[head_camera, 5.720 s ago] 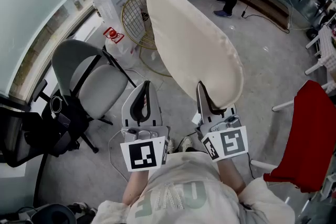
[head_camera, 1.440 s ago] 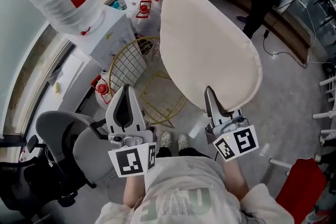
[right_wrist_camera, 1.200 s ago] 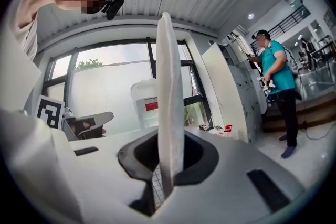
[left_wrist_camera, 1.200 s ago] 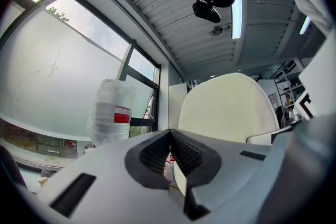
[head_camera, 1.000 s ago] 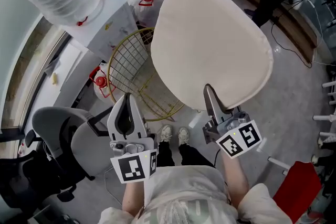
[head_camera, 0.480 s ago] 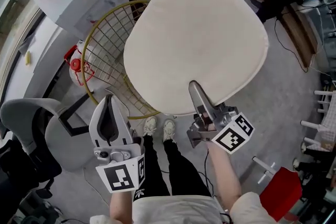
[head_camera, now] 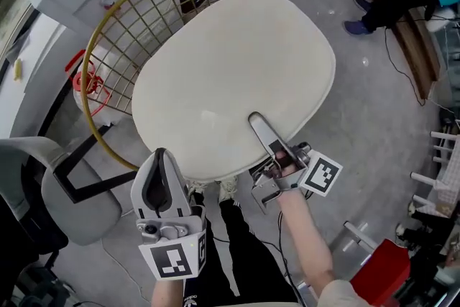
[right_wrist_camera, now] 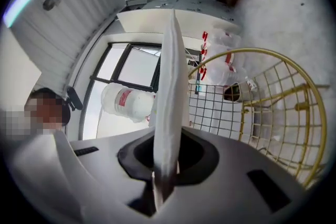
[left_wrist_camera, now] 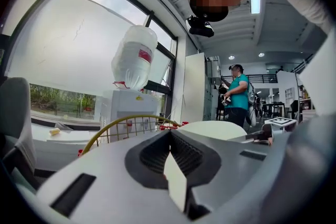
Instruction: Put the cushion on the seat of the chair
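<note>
My right hand-held gripper (head_camera: 256, 120) pinches the cushion's (head_camera: 230, 68) near edge over the chair (head_camera: 136, 32); my left hand-held gripper (head_camera: 159, 153) is pressed together, empty.

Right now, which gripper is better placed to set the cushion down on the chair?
Right. The right gripper is clamped on the near edge of the cushion over the gold wire chair; the left gripper is shut on nothing.
</note>
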Available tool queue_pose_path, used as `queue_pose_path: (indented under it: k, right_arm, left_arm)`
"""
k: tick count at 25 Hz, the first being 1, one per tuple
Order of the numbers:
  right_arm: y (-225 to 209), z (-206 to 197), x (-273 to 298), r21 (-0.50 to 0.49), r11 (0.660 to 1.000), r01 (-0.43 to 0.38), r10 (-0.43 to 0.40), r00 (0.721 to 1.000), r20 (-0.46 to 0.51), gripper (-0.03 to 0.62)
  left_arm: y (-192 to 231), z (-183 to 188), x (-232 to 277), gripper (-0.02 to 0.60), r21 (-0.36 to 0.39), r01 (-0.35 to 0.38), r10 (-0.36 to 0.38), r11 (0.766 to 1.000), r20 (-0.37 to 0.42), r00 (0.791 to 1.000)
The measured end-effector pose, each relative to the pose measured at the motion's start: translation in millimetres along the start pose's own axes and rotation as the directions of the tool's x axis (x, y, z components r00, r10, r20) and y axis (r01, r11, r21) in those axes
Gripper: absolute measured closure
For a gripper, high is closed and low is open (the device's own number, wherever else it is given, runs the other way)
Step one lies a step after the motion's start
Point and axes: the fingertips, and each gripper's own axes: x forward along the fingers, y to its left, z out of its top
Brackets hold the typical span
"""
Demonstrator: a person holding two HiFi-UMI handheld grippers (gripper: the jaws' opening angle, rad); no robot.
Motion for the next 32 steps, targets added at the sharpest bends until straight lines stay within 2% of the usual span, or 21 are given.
queue_pose_path:
  k: [4,16,20,25,32]
  right_arm:
    - [-32.3,-10.6,9.9,0.1,0.995,-0.005,0.007,1.0,-0.021,0.551]
    - [-80.4,-33.1,20.4,0.257,0.966,-0.004,0.022,0.998,-0.067,0.551]
    - [-89.3,-40.1,23.0,0.282,0.96,0.005,0.019,0.996,-0.085,0.551]
    - [-97.6,-49.1,17.9,0.282,0.959,0.023,0.004,0.995,-0.095,0.551]
    - [-110.4,-49.7,12.8,0.281,0.959,0.039,-0.016,0.996,-0.084,0.551]
  left_arm:
    - [6.7,-28.0,3.2,0.568,-0.008,-0.023,0.023,1.0,-0.021,1.0]
    - [18.2,-63.5,-4.2,0.568,-0.008,-0.066,0.065,0.998,-0.08,0.995]
    - [16.8,-66.8,-2.1,0.568,-0.013,-0.076,0.075,0.997,-0.081,0.994]
    - [9.6,-65.7,0.4,0.568,0.025,-0.053,0.055,0.998,-0.074,0.996]
    - [9.2,-64.5,-1.1,0.568,0.02,-0.053,0.054,0.998,-0.08,0.995]
